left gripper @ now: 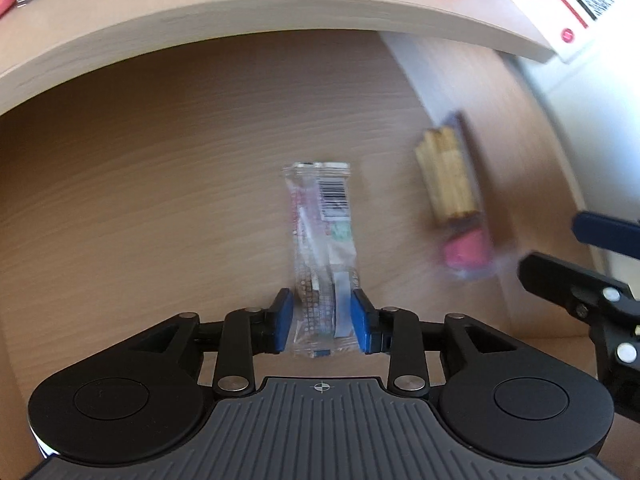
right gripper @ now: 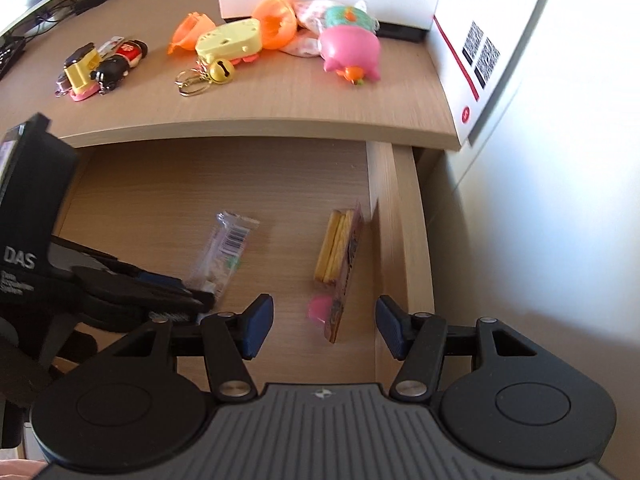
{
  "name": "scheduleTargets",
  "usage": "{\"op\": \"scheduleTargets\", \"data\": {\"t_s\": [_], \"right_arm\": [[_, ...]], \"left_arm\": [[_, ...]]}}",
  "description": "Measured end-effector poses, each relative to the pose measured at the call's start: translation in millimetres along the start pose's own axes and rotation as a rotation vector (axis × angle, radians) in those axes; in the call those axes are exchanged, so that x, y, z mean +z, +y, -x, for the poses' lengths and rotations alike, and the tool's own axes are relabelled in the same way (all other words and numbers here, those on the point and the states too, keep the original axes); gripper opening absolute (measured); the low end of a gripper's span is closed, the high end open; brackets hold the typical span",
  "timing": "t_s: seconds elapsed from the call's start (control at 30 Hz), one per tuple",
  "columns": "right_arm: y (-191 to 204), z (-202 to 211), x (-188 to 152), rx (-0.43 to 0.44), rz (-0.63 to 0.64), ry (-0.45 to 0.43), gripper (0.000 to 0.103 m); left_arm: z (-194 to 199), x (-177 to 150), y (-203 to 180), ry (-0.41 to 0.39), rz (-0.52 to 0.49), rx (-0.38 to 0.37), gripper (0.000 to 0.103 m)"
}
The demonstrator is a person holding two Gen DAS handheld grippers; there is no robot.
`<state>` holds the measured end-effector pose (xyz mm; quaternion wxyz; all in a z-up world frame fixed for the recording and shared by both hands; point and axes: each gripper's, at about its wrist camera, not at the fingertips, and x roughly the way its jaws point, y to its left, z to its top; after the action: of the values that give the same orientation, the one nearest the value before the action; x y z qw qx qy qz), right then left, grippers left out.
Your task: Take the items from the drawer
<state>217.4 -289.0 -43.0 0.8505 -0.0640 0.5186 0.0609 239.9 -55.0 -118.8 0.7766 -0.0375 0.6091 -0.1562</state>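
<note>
Blue-padded fingers of the left gripper [left gripper: 322, 322] bracket the near end of a clear crinkly plastic sachet with a barcode [left gripper: 322, 240], narrowed against its sides, though a firm hold cannot be confirmed. It lies flat on the floor of the open wooden drawer [left gripper: 160, 200]. The right gripper [right gripper: 324, 326], spread wide and empty, hovers over a yellow-and-pink carded packet [right gripper: 338, 264] beside the drawer's right wall [right gripper: 384, 240]. Thin slippery film could slide free on lifting, and the low desktop edge [left gripper: 280, 16] could snag it.
</note>
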Motion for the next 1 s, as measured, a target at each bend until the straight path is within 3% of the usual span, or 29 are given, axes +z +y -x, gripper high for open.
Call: {"op": "scheduleTargets", "data": {"t_s": [0.27,0.53,0.63,0.8,0.9,1.0], "right_arm": [[-10,2,3,-0.016,-0.048,-0.042,0.057],[-19,2,-4,-0.022,-0.089,-0.075,0.057],[-24,-1,-7,-0.028,-0.105,-0.068,0.057],[-26,-2,-7,-0.028,-0.112,-0.071,0.057],[-25,-2,-8,-0.021,-0.112,-0.073,0.057],[-23,-3,-8,-0.017,-0.109,-0.073,0.057]], "left_arm": [[-13,4,-22,-0.009,-0.081,0.006,0.036],[-22,13,-41,-0.024,-0.161,0.009,0.046],[-19,13,-34,-0.035,-0.228,0.047,0.059],[-10,17,6,-0.057,-0.213,0.126,0.074],[-5,20,27,-0.059,-0.186,0.089,0.069],[-1,20,26,-0.078,-0.226,0.029,0.058]]}}
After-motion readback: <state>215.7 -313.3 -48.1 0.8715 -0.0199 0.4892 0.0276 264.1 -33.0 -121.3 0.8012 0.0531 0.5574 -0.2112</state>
